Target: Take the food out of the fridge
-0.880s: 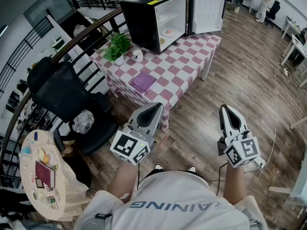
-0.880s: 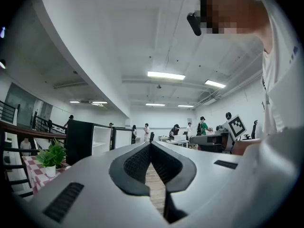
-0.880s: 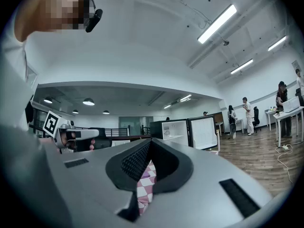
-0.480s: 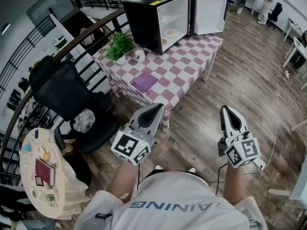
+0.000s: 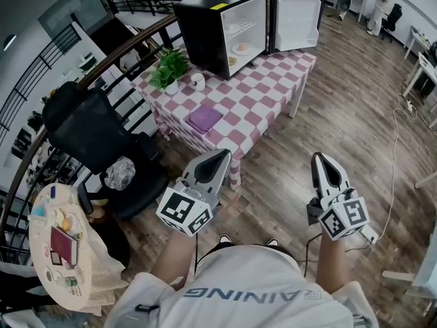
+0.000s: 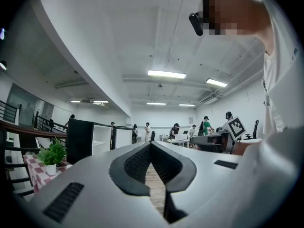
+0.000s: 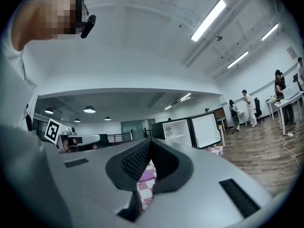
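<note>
Left hand-held gripper (image 5: 220, 157) and right hand-held gripper (image 5: 322, 160) are both closed on nothing and have hardly budged lately, so no real progress yet. The food (image 5: 240, 47) sits in the open fridge (image 5: 205, 29) on the counter (image 5: 256, 98), well apart from them.

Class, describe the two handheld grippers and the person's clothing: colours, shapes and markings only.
Both the left gripper and the right gripper are pale grey, tapering shells, with black ribbed pads lining the jaws. Each carries a white cube with black square markers. The person wears a white top with grey lettering.
</note>
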